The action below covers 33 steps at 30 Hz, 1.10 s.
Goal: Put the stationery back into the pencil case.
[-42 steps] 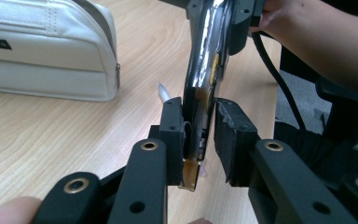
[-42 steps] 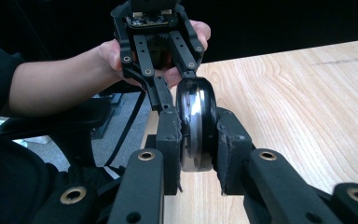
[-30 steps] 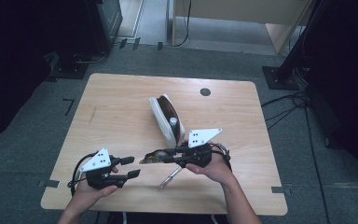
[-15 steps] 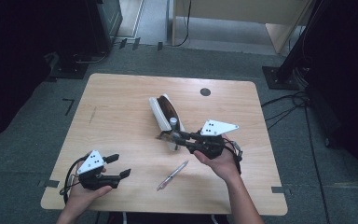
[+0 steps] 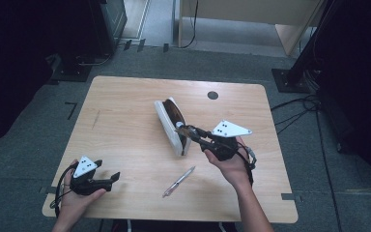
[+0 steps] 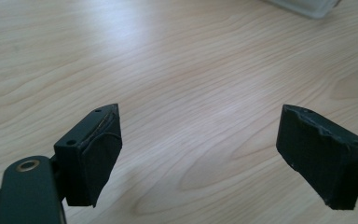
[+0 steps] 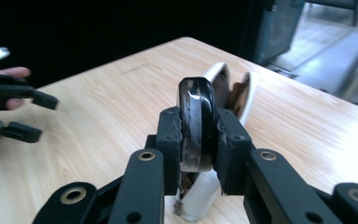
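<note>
An open white case (image 5: pixel 164 116) with a brown lining lies in the middle of the wooden table (image 5: pixel 125 111). My right gripper (image 5: pixel 184 130) hovers over the case's near end, shut on a dark glossy object (image 5: pixel 180 127) with a pale tip. In the right gripper view the object (image 7: pixel 196 112) stands clamped between the jaws of that gripper (image 7: pixel 198 135), and the case (image 7: pixel 235 91) lies just beyond. A pen (image 5: pixel 178 181) lies on the table nearer the front edge. My left gripper (image 5: pixel 112 177) rests at the front left, open, with bare wood between its jaws (image 6: pixel 200 140).
A round black grommet (image 5: pixel 212 95) sits in the table near its far edge. Dark equipment stands and cables ring the table on the grey floor. In the right gripper view the left gripper (image 7: pixel 35 115) is off to the left.
My right gripper has carried the dark object from beside the pen up to the case's near end. My left gripper has drawn back toward the front left corner.
</note>
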{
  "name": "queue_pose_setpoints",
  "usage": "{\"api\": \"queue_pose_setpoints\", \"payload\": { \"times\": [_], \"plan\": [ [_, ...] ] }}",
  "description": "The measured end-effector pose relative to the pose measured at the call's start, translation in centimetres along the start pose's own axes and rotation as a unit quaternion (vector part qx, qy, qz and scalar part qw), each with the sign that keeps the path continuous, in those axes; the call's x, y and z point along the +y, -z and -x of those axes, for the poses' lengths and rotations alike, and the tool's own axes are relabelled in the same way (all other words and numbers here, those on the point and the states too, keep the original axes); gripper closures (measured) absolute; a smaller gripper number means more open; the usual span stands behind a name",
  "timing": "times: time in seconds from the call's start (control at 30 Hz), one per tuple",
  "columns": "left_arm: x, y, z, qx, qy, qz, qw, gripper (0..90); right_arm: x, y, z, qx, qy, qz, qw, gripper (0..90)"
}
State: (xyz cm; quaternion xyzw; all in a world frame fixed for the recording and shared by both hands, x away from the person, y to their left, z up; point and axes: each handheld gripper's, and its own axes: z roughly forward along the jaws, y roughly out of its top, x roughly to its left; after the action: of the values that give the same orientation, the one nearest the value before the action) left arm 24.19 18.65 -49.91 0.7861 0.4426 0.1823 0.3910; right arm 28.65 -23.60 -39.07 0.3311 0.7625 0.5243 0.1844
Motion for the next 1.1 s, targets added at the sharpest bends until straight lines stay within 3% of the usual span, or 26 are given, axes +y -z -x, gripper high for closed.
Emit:
{"api": "queue_pose_setpoints", "payload": {
  "times": [0.2, 0.33, 0.77, 1.1],
  "plan": [
    [-0.6, -0.3, -0.9, 0.054, 0.011, -0.024, 0.9982, 9.1, 0.1, -0.4, -0.2, -0.049, -0.002, -0.021, 0.9986, 74.1],
    [-1.0, -0.7, -1.1, 0.074, 0.006, -0.040, 0.9964, 6.8, 0.0, -1.1, -0.5, -0.068, 0.003, -0.041, 0.9968, 74.1],
    [-1.2, -1.2, -1.2, 0.077, 0.008, -0.057, 0.9953, 6.9, 0.6, -3.5, -1.2, -0.117, 0.025, -0.077, 0.9898, 74.1],
    [-1.3, -1.3, -1.4, 0.069, 0.014, -0.059, 0.9958, 6.9, 0.8, -6.1, -1.1, -0.122, 0.019, -0.085, 0.9886, 74.0]
  ]
}}
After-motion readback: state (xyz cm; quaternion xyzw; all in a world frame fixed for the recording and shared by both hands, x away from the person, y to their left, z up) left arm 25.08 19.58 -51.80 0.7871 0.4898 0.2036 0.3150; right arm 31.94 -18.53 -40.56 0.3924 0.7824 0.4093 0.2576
